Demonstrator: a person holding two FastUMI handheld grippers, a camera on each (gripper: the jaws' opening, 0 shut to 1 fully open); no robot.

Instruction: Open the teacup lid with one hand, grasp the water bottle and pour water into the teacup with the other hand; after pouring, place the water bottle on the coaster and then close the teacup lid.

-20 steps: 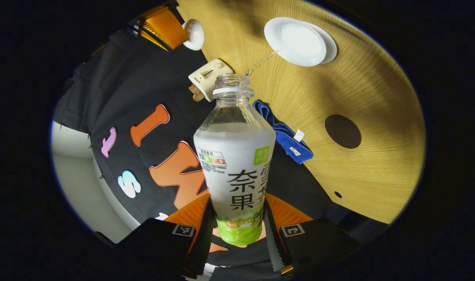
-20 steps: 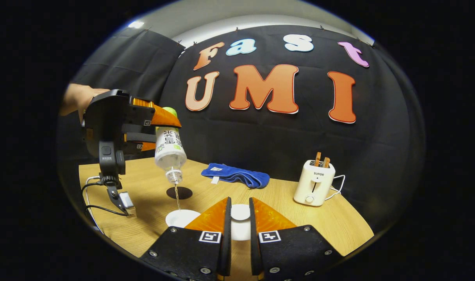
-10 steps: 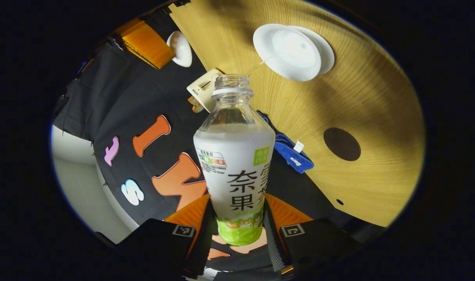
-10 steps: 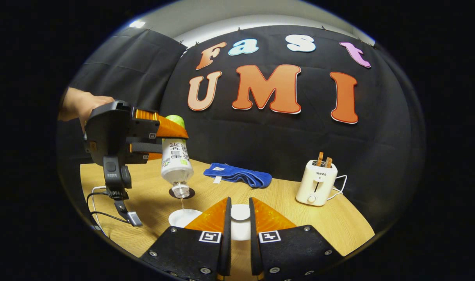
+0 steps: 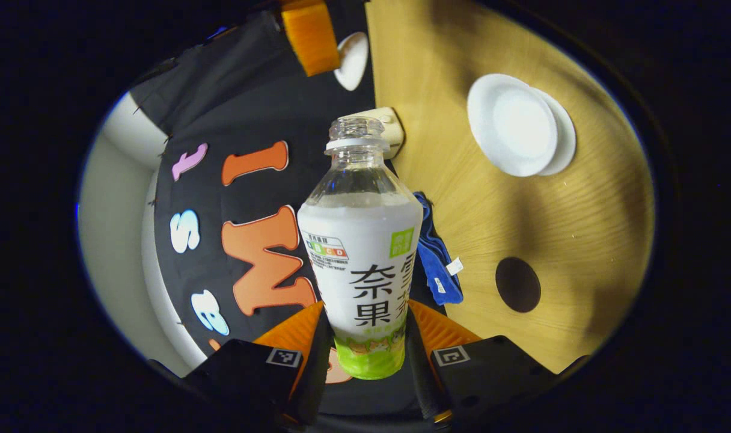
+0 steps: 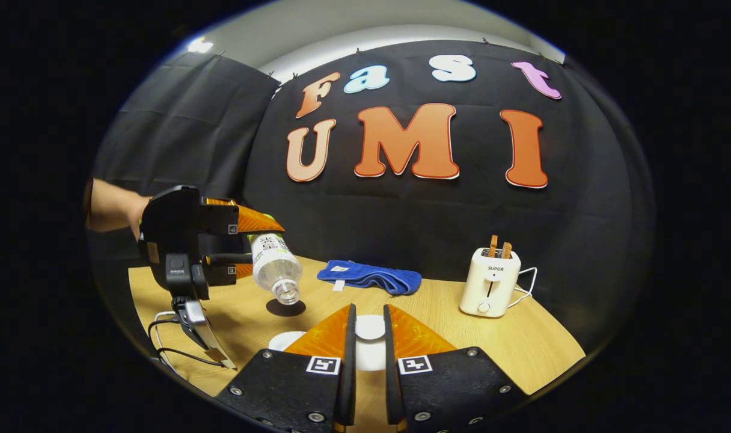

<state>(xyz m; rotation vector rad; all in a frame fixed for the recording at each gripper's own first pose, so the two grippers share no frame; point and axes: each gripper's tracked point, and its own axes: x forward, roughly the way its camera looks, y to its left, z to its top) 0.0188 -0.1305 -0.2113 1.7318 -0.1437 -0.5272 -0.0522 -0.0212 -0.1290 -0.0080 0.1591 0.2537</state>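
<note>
In the left gripper view, the left hand-held gripper (image 5: 365,337) is clamping the water bottle (image 5: 360,252) low on its labelled body, one finger pressing on each side. The bottle is uncapped, its open neck pointing away from the camera. To the right of the neck the white teacup (image 5: 513,125) is sitting open on its saucer on the wooden bench (image 5: 582,204); nearer the camera the dark round coaster (image 5: 517,284) is lying bare on the bench, well apart from the cup. A blue cloth (image 5: 440,264) is showing just behind the bottle's shoulder.

In the right gripper view, the right hand-held gripper (image 6: 366,349) is closing narrowly on the white teacup lid (image 6: 370,328), which is sitting between its fingers, lifted clear of the cup. Farther off to the left, a person's hand (image 6: 110,207) is carrying the other gripper, with the bottle tilting neck-down above the coaster. A white toaster (image 6: 490,282) is standing at the right of the bench, near the blue cloth.
</note>
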